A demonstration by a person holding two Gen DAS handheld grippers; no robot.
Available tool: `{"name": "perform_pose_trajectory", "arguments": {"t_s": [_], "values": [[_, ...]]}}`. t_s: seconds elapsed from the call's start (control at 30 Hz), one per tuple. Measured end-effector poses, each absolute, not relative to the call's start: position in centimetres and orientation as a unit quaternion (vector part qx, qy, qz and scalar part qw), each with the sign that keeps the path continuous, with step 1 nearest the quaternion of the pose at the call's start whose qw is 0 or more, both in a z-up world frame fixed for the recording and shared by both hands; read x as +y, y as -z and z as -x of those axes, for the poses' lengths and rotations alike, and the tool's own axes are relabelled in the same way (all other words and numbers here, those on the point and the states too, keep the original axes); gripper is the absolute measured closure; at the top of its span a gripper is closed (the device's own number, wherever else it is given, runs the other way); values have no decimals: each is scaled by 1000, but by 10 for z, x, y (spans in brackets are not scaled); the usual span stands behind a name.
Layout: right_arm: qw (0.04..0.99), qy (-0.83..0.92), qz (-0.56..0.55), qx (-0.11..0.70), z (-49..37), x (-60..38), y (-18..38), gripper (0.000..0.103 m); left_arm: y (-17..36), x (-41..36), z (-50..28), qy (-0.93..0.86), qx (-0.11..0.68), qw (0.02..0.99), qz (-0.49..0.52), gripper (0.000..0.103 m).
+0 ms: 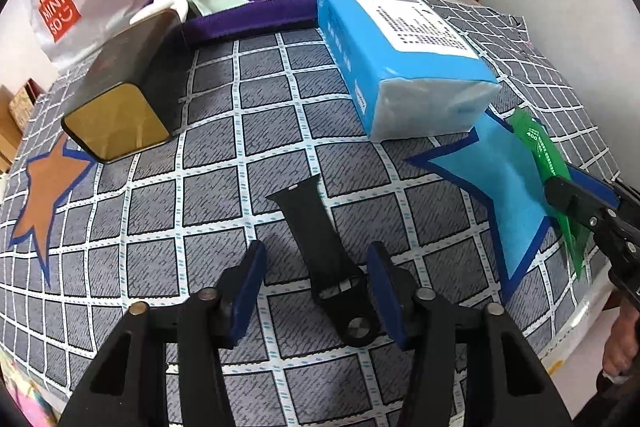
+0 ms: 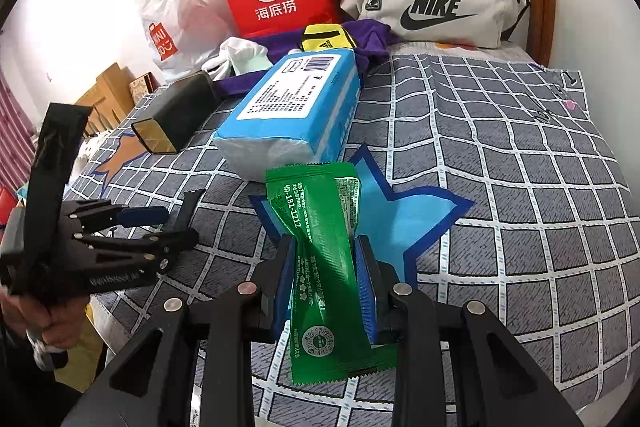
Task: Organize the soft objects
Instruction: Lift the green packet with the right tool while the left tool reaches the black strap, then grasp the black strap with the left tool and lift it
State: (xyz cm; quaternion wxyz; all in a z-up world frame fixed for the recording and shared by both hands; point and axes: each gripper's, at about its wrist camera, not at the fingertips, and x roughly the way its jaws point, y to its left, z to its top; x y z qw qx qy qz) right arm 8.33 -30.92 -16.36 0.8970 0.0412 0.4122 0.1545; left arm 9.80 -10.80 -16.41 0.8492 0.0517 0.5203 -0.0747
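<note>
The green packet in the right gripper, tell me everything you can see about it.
The green packet is a long, glossy plastic sachet with crimped, serrated ends, white print and a round seal near its lower end. The right gripper is shut on its middle, pinching it into a waist between the blue pads, so both ends fan out. It is held lengthwise over the blue star on the checked cloth, its far end near the tissue pack.
</note>
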Motion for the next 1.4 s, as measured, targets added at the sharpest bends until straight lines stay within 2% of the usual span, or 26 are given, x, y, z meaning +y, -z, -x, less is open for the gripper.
{"name": "perform_pose_trajectory", "arguments": {"t_s": [0.03,0.07,0.17,0.3,0.37,0.47,0.5,0.53,0.57,0.83,1.4], "values": [[897,-155,-40,412,-83,-308,163,74,163,-109,-97,84,515,851,-51,74],[897,-156,-38,412,-82,-307,162,74,163,-110,-97,89,512,853,-57,78],[898,-156,-33,409,-79,-305,160,74,161,-100,-94,96,516,850,-54,82],[899,-153,-34,409,-75,-307,158,74,160,-81,-92,93,528,844,-24,81],[899,-151,-34,409,-74,-307,158,74,162,-78,-96,100,532,841,1,75],[898,-151,-31,412,-73,-304,157,74,163,-88,-92,94,521,848,-24,72],[898,-153,-29,412,-73,-302,156,74,164,-92,-90,90,516,851,-35,73],[898,-154,-28,412,-72,-301,156,74,164,-94,-89,81,510,855,-45,82],[897,-155,-27,413,-72,-300,155,74,164,-95,-89,80,506,858,-47,83],[901,-153,-12,405,-67,-289,144,77,154,-78,-91,95,511,855,-6,83],[902,-177,-20,393,-84,-268,99,78,84,-41,-96,95,456,884,50,83]]}}
